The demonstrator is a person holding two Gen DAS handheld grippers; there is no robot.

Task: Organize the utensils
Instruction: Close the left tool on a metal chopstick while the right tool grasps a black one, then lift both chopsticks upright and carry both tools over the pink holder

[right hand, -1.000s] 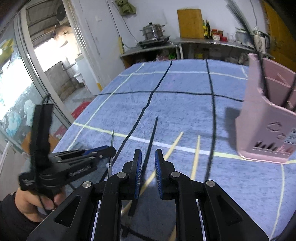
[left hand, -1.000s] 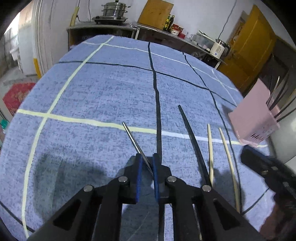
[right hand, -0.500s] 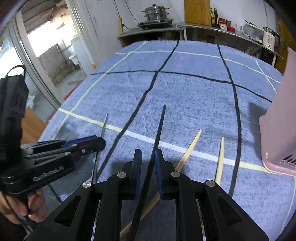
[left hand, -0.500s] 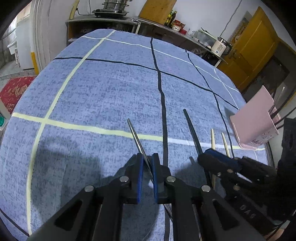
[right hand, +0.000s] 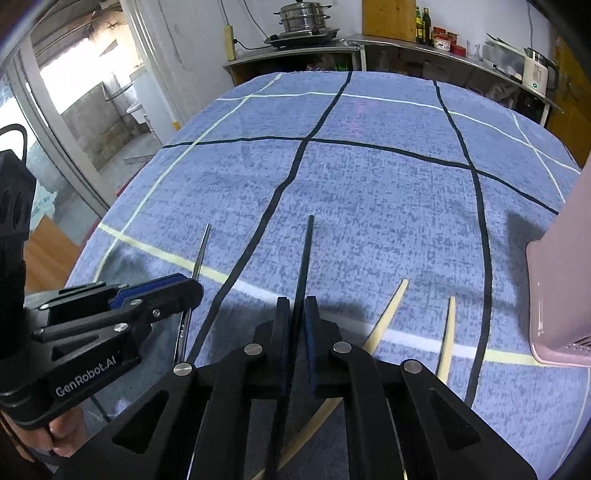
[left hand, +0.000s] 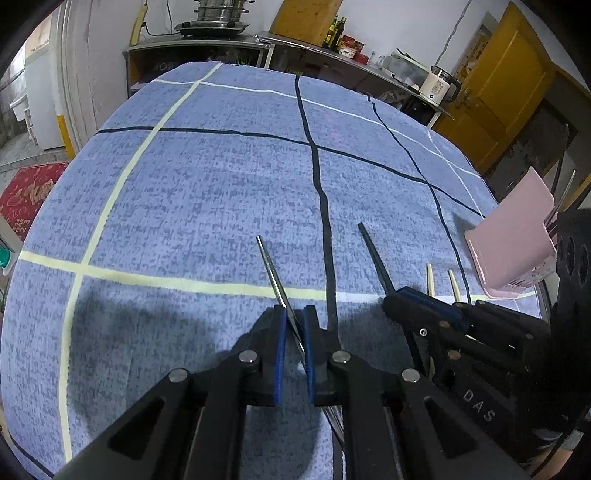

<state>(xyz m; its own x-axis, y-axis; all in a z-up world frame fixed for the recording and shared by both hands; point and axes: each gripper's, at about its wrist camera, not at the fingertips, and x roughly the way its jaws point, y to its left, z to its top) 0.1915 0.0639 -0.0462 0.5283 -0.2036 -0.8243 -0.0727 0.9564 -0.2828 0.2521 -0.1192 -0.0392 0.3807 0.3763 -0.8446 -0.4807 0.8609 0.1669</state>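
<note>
My left gripper (left hand: pixel 294 314) is shut on a thin silver metal chopstick (left hand: pixel 271 266) that points away across the blue checked tablecloth (left hand: pixel 221 184). To its right, my right gripper (right hand: pixel 296 306) is shut on a black chopstick (right hand: pixel 306 254), which runs forward from between the pads. The right wrist view shows the left gripper (right hand: pixel 184 286) at the lower left, with the silver chopstick (right hand: pixel 201 251) sticking out past it. Two pale wooden chopsticks (right hand: pixel 389 310) lie on the cloth just right of the right gripper. A pink utensil holder (left hand: pixel 513 236) stands at the right.
The pink holder (right hand: pixel 557 295) has dark and metal utensils standing in it. Behind the table, a counter carries a steel pot (left hand: pixel 218 14), bottles and a kettle. A yellow door is at the far right, and a red mat (left hand: pixel 26 192) lies on the floor at left.
My right gripper came down and forward over the black chopstick and closed its jaws on it. The left gripper stayed shut on the silver chopstick, nearly still.
</note>
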